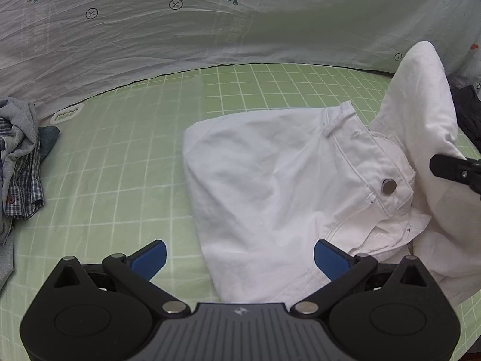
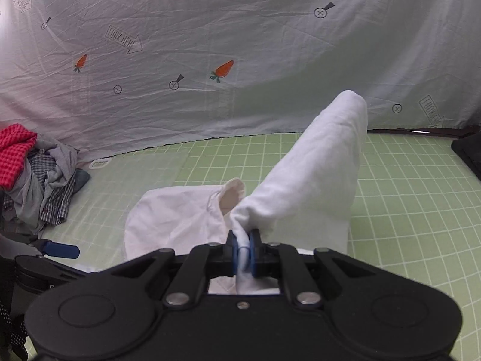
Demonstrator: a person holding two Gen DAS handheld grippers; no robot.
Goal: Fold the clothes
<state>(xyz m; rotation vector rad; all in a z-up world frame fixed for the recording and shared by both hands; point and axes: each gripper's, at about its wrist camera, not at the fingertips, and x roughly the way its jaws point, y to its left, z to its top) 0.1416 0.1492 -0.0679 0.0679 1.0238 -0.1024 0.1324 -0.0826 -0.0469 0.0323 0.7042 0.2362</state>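
- Here, left wrist view: left gripper (image 1: 240, 259) spread wide, empty, low over the near edge of the white trousers (image 1: 270, 180) lying on the green grid mat (image 1: 120, 165).
- Right wrist view: right gripper (image 2: 243, 254) pinched a lifted trouser fold between its blue pads (image 2: 235, 255).

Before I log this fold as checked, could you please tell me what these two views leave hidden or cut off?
- Left wrist view: the lower part of the white trousers is covered by the left hand-held gripper, which is open.
- Right wrist view: the gripped fabric edge is hidden between the right hand-held gripper pads.
- Both views: the clothes pile is cut off by the left edge.
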